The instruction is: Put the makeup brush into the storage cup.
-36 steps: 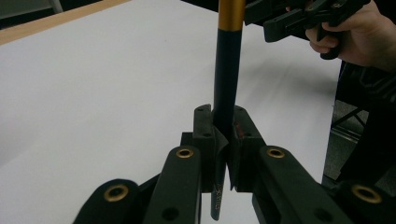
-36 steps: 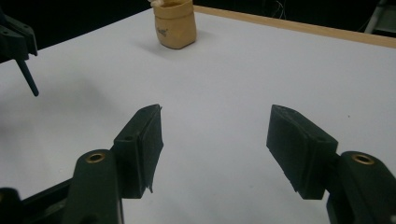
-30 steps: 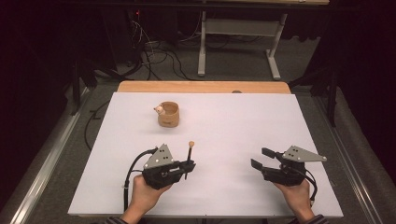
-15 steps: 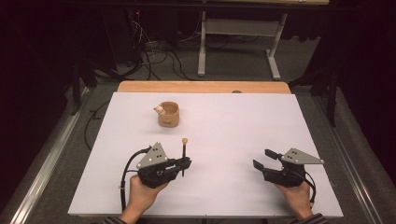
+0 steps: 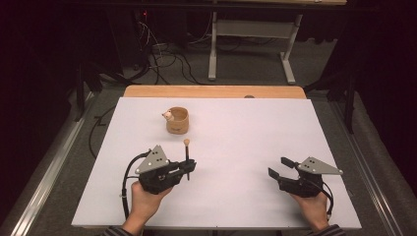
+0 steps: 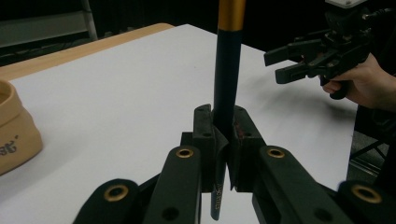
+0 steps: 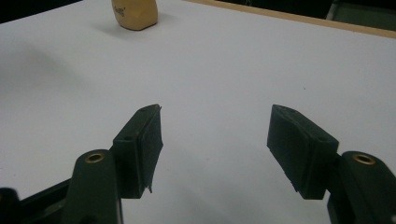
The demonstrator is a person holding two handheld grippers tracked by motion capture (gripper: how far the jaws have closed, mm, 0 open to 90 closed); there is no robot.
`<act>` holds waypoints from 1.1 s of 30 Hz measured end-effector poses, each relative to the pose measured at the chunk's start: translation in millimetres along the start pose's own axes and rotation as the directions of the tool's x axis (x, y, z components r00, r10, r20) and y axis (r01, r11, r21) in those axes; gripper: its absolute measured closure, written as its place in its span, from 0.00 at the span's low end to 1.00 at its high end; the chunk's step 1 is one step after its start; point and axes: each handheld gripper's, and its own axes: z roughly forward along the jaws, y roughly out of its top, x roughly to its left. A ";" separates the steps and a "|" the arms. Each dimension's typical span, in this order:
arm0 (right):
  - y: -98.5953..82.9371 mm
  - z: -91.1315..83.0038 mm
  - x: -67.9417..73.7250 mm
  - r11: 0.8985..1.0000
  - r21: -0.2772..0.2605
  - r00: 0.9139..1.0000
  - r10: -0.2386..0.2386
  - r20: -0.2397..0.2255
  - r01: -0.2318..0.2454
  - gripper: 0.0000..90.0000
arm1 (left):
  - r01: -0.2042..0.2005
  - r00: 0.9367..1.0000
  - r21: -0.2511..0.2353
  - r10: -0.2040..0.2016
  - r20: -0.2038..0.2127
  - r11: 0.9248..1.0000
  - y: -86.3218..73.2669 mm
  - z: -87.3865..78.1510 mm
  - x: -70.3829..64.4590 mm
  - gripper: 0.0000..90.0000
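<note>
Dark room behind, with cables and a metal frame on the floor; up front, a white worktop (image 5: 236, 147) with a wooden strip along its far edge. Left hand-held gripper (image 5: 186, 168) low over the worktop's near-left part, pinching a slim dark stick (image 5: 187, 160). Seen from above, long axis running away from the person, toward the far edge, with a small tan knob at the far end. In the left gripper view, stick (image 6: 227, 84) rising straight up between the closed pads, a gold band near the top, lower tip poking out below the jaws. Tan cup (image 5: 177, 120) standing farther back, well apart from the stick, something small and pale at its rim. Right hand-held gripper (image 5: 280, 167) at the near right, spread wide, holding nothing, jaws aimed toward the left.
</note>
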 end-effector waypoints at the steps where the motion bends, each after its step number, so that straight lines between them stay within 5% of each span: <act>1: 0.0 0.1 0.2 1.000 0.001 1.000 0.001 0.000 -0.001 0.42 | 0.001 1.000 -0.001 -0.001 -0.005 1.000 1.1 -0.8 1.5 0.93; 33: -1.6 1.4 -0.2 1.000 0.011 1.000 0.013 -0.009 -0.013 0.42 | 0.058 0.993 -0.024 -0.060 -0.100 0.998 23.3 1.4 47.0 0.93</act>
